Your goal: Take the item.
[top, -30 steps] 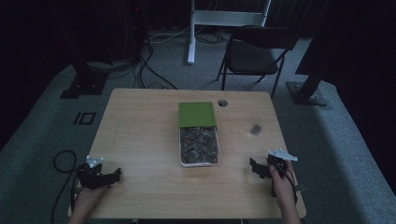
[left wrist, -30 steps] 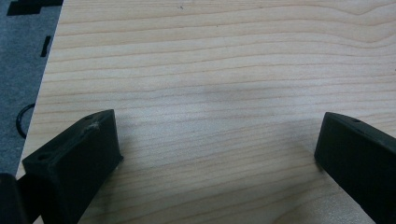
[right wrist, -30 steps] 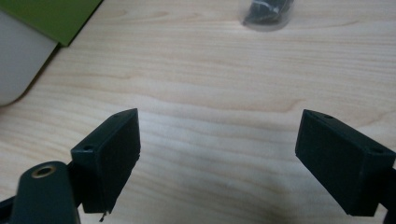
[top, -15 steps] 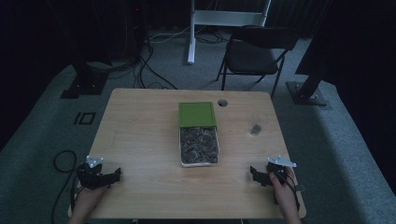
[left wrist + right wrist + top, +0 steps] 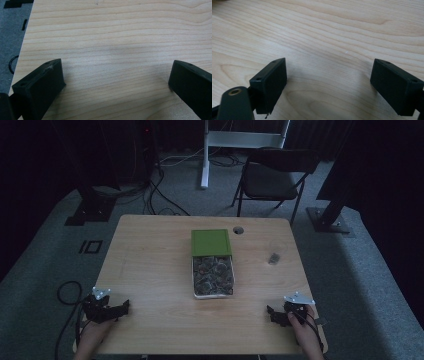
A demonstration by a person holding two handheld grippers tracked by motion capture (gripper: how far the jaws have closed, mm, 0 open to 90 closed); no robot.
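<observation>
The right gripper (image 5: 278, 315) has drawn back to the tabletop's (image 5: 150, 260) near right corner; both grippers rest wide, empty, waiting.

The left tool (image 5: 115, 82) points down at the light wooden desk (image 5: 120, 37), its two black jaws rising from the bottom corners and standing wide apart with nothing but bare wood grain between them. The left-hand jaw shows a small scuff at its tip. The desk's edge runs down the left side, and beyond it lies grey carpet floor (image 5: 11, 32), with a loop of black cable (image 5: 11, 65) lying on it.
</observation>
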